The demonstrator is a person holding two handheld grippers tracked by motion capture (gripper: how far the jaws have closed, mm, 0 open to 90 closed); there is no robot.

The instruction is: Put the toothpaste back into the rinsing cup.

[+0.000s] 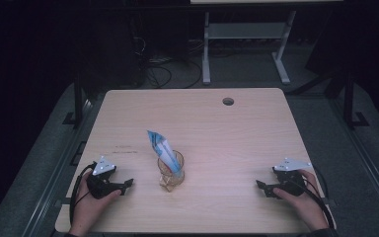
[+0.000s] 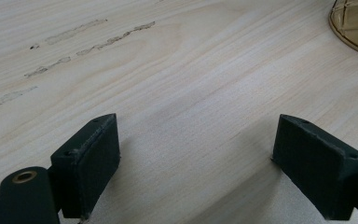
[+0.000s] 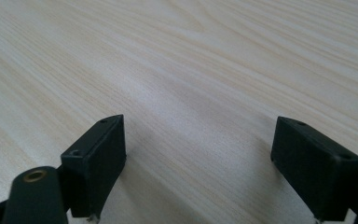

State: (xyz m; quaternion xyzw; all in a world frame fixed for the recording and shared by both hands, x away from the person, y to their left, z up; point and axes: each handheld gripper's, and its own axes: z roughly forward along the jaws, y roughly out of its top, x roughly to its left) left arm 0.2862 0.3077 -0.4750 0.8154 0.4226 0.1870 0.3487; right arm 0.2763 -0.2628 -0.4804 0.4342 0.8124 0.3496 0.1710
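Note:
An amber patterned glass [image 1: 171, 169] stands near the middle of the wooden table [image 1: 237, 133], with a blue and white packet [image 1: 161, 148] sticking out of it and leaning to the left. A crumpled bit lies at the glass's foot [image 1: 167, 185]. My left gripper [image 1: 130, 183] rests low on the table to the left of the glass, open, with bare wood between its pads [image 2: 91, 161]. The glass's rim [image 2: 354, 23] is at the top right of the left gripper view. My right gripper [image 1: 258, 184] sits at the table's right, open, only wood between its pads [image 3: 98, 158].
A round cable hole [image 1: 228, 101] is near the table's far edge. Faint scuff marks [image 2: 74, 42] cross the wood ahead of the left gripper. Behind the table stand a white desk frame [image 1: 246, 44] and loose cables on the floor [image 1: 163, 74].

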